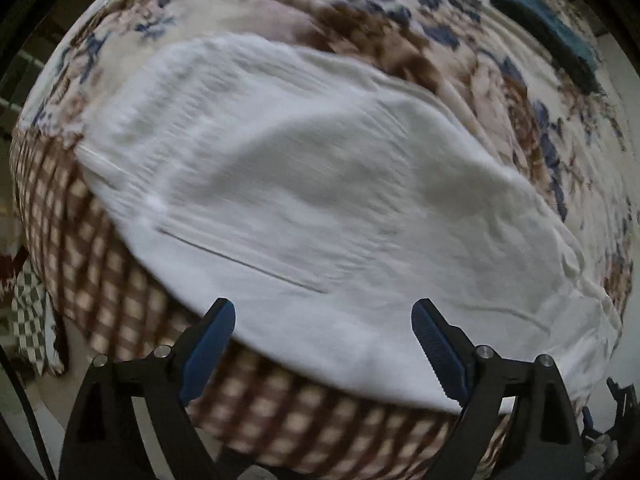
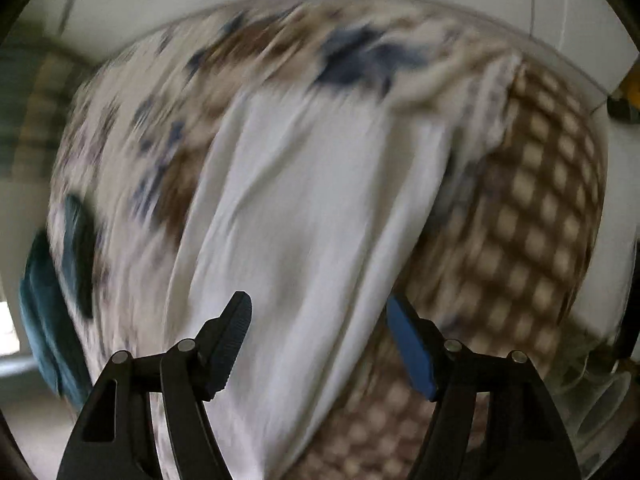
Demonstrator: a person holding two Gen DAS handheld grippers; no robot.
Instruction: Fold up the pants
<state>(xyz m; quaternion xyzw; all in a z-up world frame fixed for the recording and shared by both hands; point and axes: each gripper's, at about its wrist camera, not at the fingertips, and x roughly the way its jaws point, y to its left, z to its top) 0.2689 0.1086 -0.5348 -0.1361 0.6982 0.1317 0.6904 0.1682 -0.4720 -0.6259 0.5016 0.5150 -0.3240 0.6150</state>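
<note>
Your left gripper (image 1: 323,312) is spread wide and empty, hanging over the near edge of the pants (image 1: 304,184). Your right gripper (image 2: 318,306) is just as wide and holds nothing; white cloth runs between its fingers but neither pad closes on it. The pants lie flat on the bed (image 1: 360,28), near its checked edge (image 1: 100,280).

The main risk is a thin pinch. If you close on the top layer only, the leg beneath stays put and the fold comes up lopsided. Both views are smeared with motion, so you could also land short and catch the bedspread along with the cloth. The near hem sits close to the bed's edge; a careless pull could drag it over the side.

In the left view the pants' long axis runs from upper left to lower right. In the right view it runs away from you, up the frame. Which end is the waist I cannot tell. A blue cloth (image 1: 544,28) lies well apart.
</note>
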